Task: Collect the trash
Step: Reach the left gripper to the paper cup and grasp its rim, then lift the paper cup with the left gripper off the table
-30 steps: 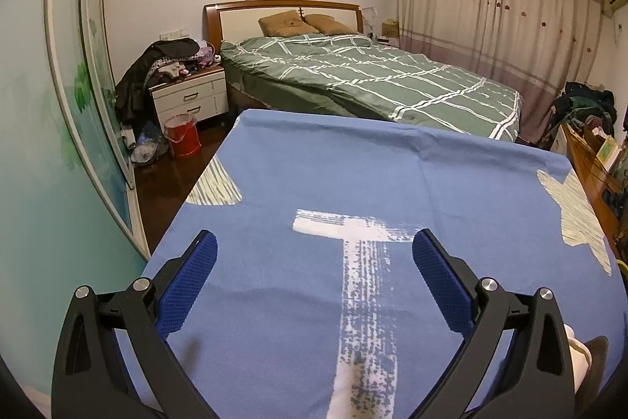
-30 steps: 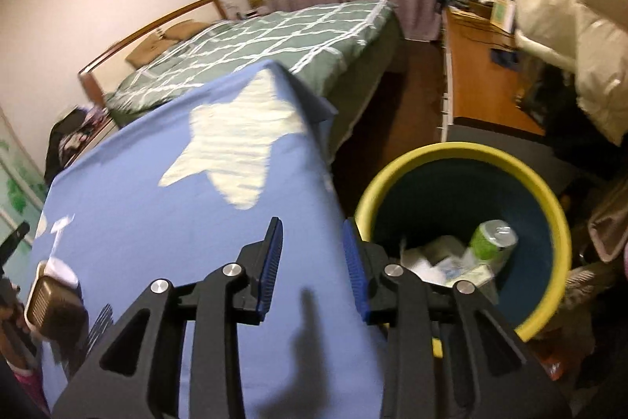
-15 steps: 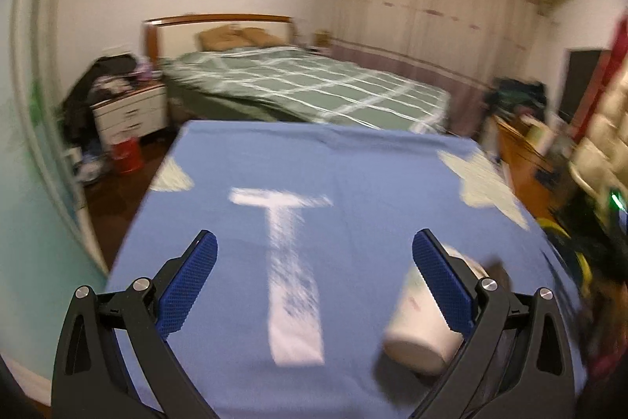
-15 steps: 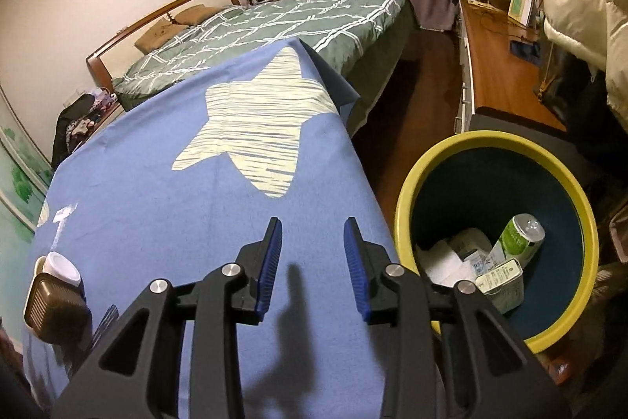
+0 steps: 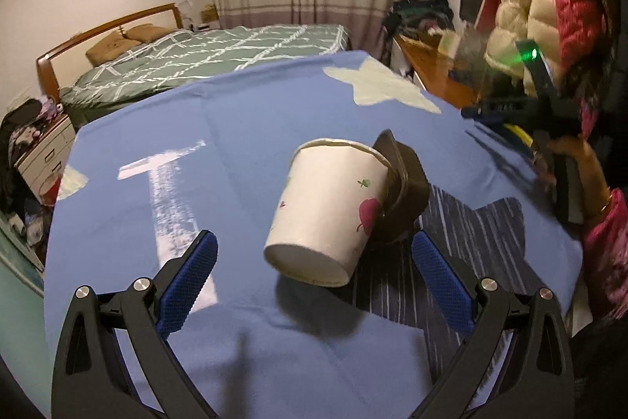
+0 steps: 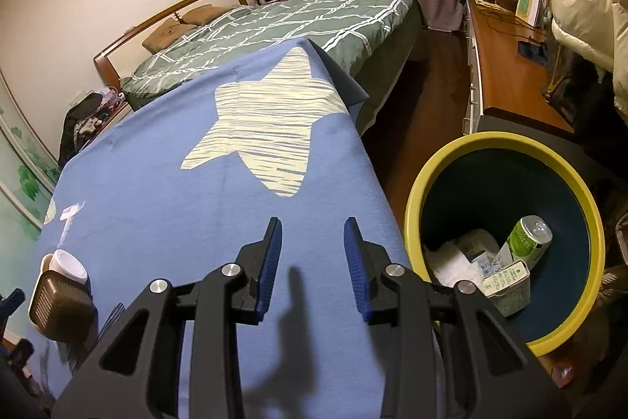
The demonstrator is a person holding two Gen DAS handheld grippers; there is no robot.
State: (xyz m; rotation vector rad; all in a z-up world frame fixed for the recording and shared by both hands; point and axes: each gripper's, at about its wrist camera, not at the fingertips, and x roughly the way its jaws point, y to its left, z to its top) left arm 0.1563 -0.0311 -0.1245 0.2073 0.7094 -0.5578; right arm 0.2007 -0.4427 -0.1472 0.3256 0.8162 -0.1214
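Note:
A white paper cup with a small fruit print lies on its side on the blue cloth. A brown plastic tub leans against its rim. My left gripper is open, and the cup's base lies just ahead between the wide-spread fingers, untouched. In the right wrist view the cup and the tub sit at the far left. My right gripper hovers over the cloth's right edge, jaws a little apart with nothing between them. Beside it on the floor stands a yellow-rimmed bin holding a green can, a carton and paper.
The cloth has a pale star and a white cross. Beyond it is a green-quilted bed. A wooden desk with clutter runs along the right, and puffy coats hang near it. A person's hand holds the right gripper.
The left gripper has swung to the right across the cloth and rolled, bringing the cup and brown tub into view between its open fingers. The right gripper has hardly moved, its gap unchanged.

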